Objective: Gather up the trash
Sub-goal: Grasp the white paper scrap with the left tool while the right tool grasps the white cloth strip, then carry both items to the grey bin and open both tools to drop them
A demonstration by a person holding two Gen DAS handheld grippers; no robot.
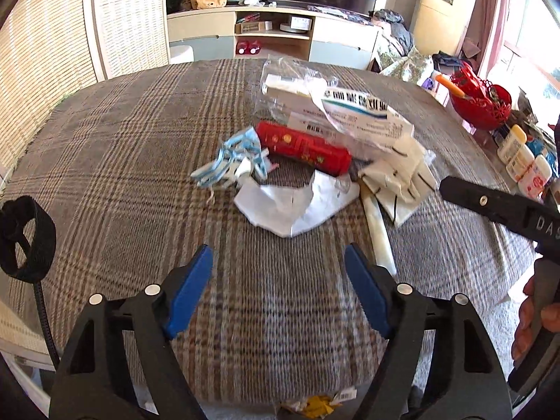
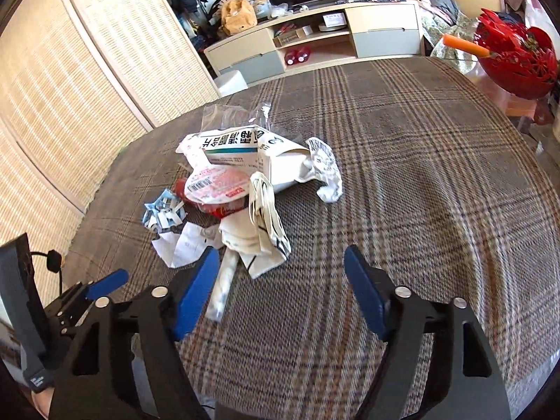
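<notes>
Both grippers hover low over the plaid tablecloth (image 1: 140,161), and neither holds a thing. The left gripper (image 1: 279,290) has its 2 blue pads spread wide, nothing between them. Same story for the right gripper (image 2: 281,292): 2 blue pads wide apart, bare cloth in the gap, though its left pad sits just beside a pale plastic tube (image 2: 224,283).

The trash lies in 1 loose heap mid-table, ahead of both tools. Counting it off: 1 red cylindrical package (image 1: 302,148) lying on its side, 1 tangle of blue-and-white paper scraps (image 1: 231,164) just to its left, 1 torn white paper sheet (image 1: 290,206) nearest the left gripper, 1 crumpled clear plastic bag (image 1: 297,84) with white printed boxes inside it, how many I cannot tell, and 1 bundle of folded cream wrappers (image 1: 402,178) touching the tube. From the right wrist view, 1 round pink-labelled lid (image 2: 217,185) sits on top of the red package.

Off to the far right edge stands 1 red basket (image 2: 518,66), well apart from the heap.
</notes>
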